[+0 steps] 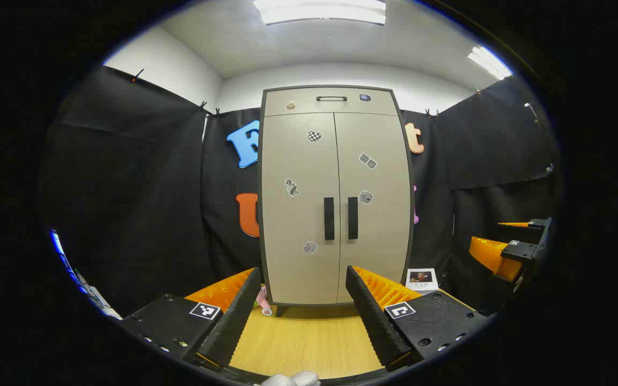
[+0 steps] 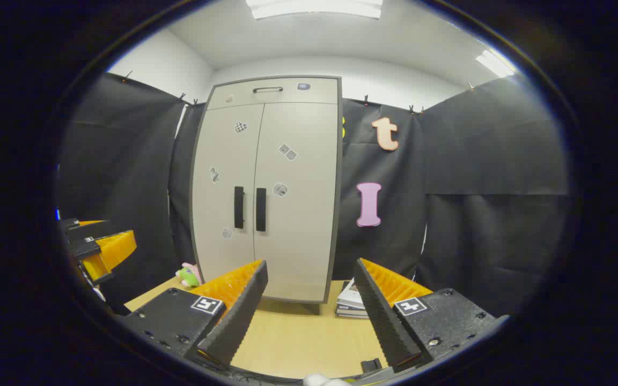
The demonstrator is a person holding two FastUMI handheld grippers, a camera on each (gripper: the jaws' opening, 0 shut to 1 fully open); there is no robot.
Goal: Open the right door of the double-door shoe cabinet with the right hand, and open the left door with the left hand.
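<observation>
Both doors of the shoe cabinet [image 2: 266, 187] are closed, and the right door's upright handle [image 2: 260, 209] lies ahead and left of the right hand-held gripper [image 2: 309, 311], which is wide open and empty, as is the left hand-held gripper [image 1: 301, 316].

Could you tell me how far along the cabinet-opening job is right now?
Nothing is done yet: the right door and left door both sit shut, handles side by side. In hand: the right gripper and left gripper are open, short of the cabinet. Left: grasp the right handle, pull, then the left handle.
</observation>
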